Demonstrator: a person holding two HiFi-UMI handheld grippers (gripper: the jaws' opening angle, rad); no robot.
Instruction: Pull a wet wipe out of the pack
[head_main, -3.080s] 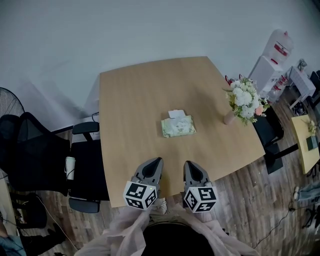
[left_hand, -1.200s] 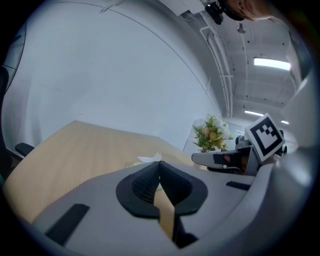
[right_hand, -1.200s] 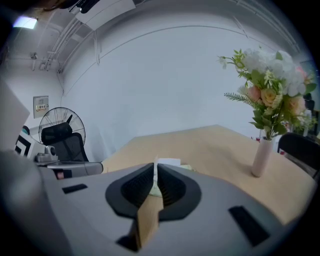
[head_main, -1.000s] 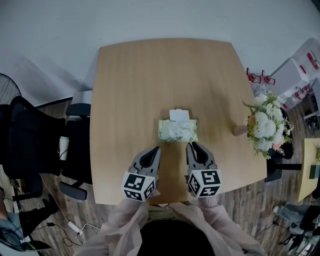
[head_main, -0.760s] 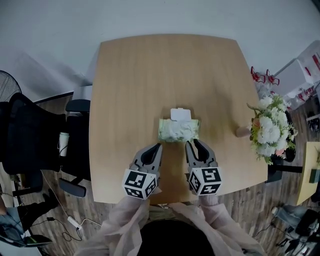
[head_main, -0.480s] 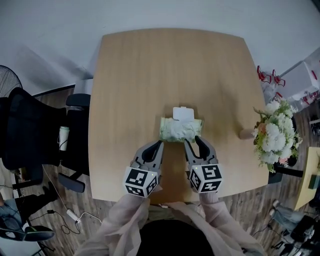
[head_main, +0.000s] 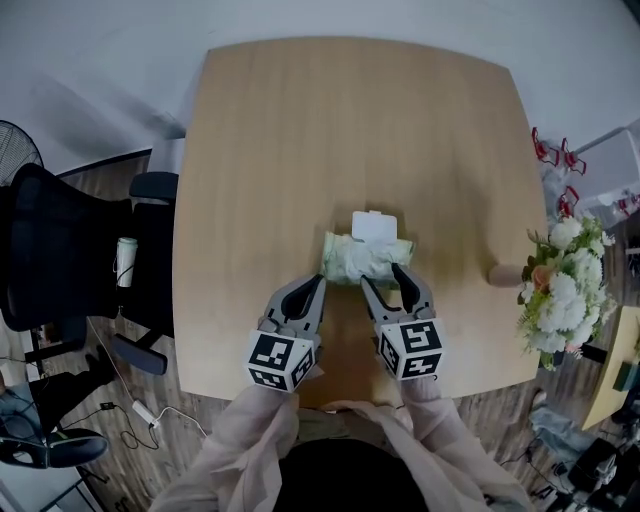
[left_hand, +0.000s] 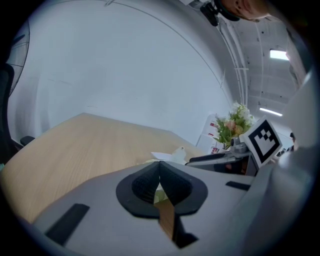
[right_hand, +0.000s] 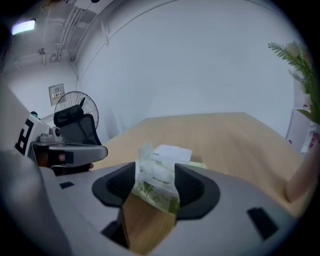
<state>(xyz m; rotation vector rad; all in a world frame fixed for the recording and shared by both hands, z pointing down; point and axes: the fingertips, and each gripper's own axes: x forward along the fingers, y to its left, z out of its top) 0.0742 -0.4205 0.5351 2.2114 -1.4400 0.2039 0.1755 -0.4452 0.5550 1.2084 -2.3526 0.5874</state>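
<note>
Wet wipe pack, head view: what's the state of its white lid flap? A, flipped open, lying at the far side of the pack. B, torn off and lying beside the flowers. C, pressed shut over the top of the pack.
A: the white lid flap lies folded back at the far side of the wet wipe pack, away from the person, so the pack's top is uncovered.

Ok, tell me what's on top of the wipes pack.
A crumpled white wipe pokes up from the pack, its white lid flap folded open. The opening beneath the wipe is covered.
</note>
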